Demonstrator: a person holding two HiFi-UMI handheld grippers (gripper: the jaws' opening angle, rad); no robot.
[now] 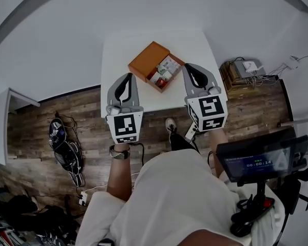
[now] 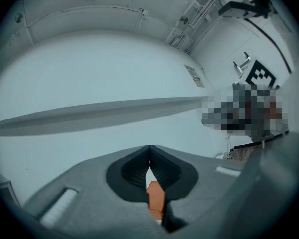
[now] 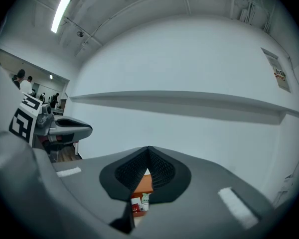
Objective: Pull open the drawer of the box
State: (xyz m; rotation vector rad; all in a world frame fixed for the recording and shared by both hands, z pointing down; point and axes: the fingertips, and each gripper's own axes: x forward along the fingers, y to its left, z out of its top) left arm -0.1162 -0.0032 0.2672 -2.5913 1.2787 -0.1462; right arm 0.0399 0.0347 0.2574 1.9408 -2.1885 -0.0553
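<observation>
I held my left gripper and my right gripper up in front of me, over the near part of the white bench. The jaws of both were pressed shut, tip to tip, and there was nothing in them. The orange box sat on the bench just past my grippers, turned at a slant, and I touched no part of it. Its drawer stuck out of the box toward my right gripper, and I could see small packets lying in it. From each gripper I could peek at a bit of the box under the shut jaws, but it was further off and lower down, not between them. So I think the pulling part was done, since the drawer looked open. This looked like the end step, with my grippers off the box and clear of it. I could not tell if the drawer was out as far as it could go. If it had to come out more, I think I would need to open one gripper's jaws, bring them down to the drawer's front edge, close on it and pull slowly. The other gripper would need to hold the box so it would not slide.
</observation>
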